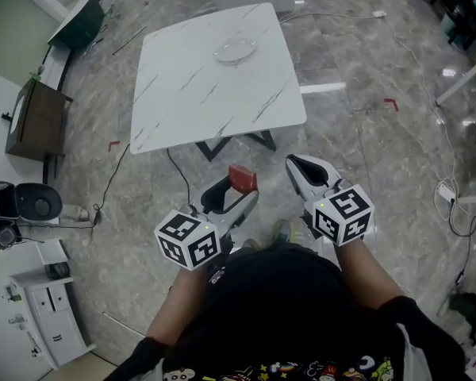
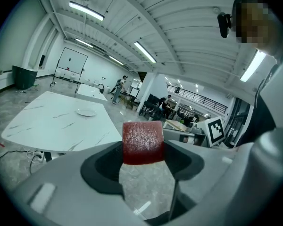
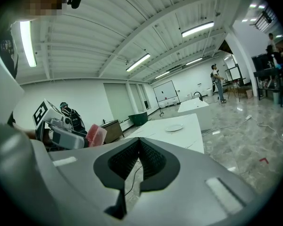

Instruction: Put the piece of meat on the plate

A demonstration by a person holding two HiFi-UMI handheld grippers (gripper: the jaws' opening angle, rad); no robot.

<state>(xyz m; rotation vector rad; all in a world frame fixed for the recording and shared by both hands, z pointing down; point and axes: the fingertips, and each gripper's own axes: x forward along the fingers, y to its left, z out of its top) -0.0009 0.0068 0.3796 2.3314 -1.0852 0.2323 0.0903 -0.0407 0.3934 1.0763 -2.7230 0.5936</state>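
A red block of meat (image 1: 242, 178) (image 2: 142, 142) is clamped between the tips of my left gripper (image 1: 236, 182), held in the air in front of the person, well short of the table. It also shows at the left of the right gripper view as the meat (image 3: 96, 135). My right gripper (image 1: 311, 168) hangs beside it, jaws closed together with nothing between them. A pale glass plate (image 1: 236, 51) (image 2: 86, 112) (image 3: 174, 128) rests on the far half of the white marble table (image 1: 192, 94), far from both grippers.
The table stands on a grey marble floor, with dark legs under its near edge (image 1: 234, 144). Cables (image 1: 428, 109) trail over the floor at right. A brown cabinet (image 1: 33, 121) and white furniture (image 1: 47, 312) line the left side.
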